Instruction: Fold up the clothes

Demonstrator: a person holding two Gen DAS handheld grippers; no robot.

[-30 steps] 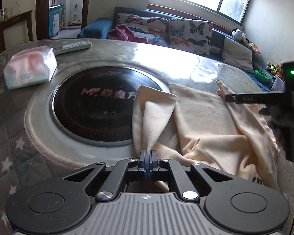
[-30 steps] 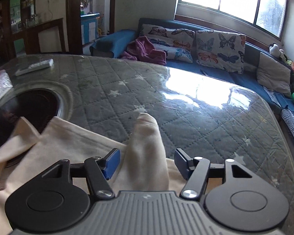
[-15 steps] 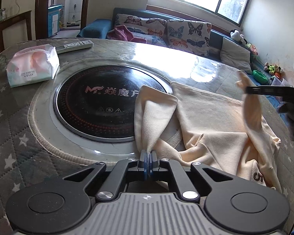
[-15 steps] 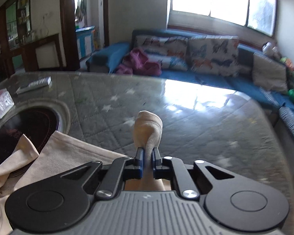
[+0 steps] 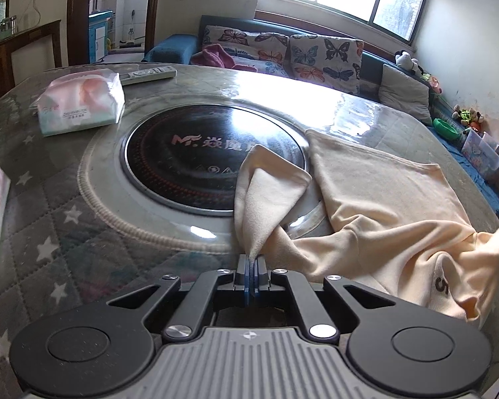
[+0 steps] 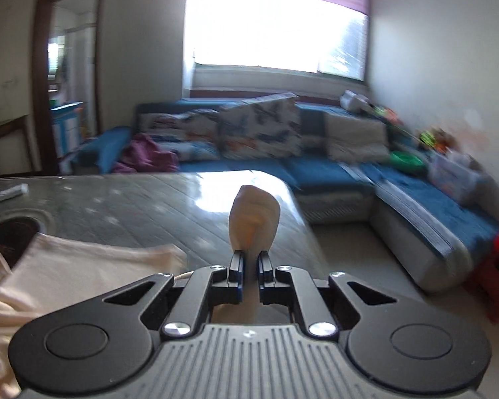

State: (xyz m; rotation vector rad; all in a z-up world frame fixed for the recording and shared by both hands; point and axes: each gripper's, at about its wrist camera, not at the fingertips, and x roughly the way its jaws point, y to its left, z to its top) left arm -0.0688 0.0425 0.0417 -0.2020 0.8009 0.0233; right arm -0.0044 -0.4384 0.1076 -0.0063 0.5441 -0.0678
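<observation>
A: Since a second ago our right tongs (image 6: pixel 249 267), then spread wide around a hump of cloth, have closed on it and lifted; the view now tilts up toward the blue sofa (image 6: pixel 412 193) and the picture is smeared with motion. In the left view the other tool has left the right edge of the frame, and only a raised strip of cloth shows there.

B: And our left tongs (image 5: pixel 251 274)?

A: Clamped flat on a pinched point of the pale cream, soft knit garment with dark lettering (image 5: pixel 392 199). A cone of fabric rises from the tips toward the middle of the frame, lying over the rim of the round black glass hob (image 5: pixel 189 153).

B: So where is the garment from each pair?

A: It spreads ahead and to the right of the left tongs, filling the centre right of that frame, on the grey quilted star-print table cover (image 5: pixel 66 216). In the right view it lies at lower left, with a knob of it standing above the tips at centre.

B: Its long axis?

A: We judge it runs roughly from one grip to the other, left to right across the near edge. Each hand holds its own end, so whatever fold comes turns on that held edge staying taut between us.
</observation>
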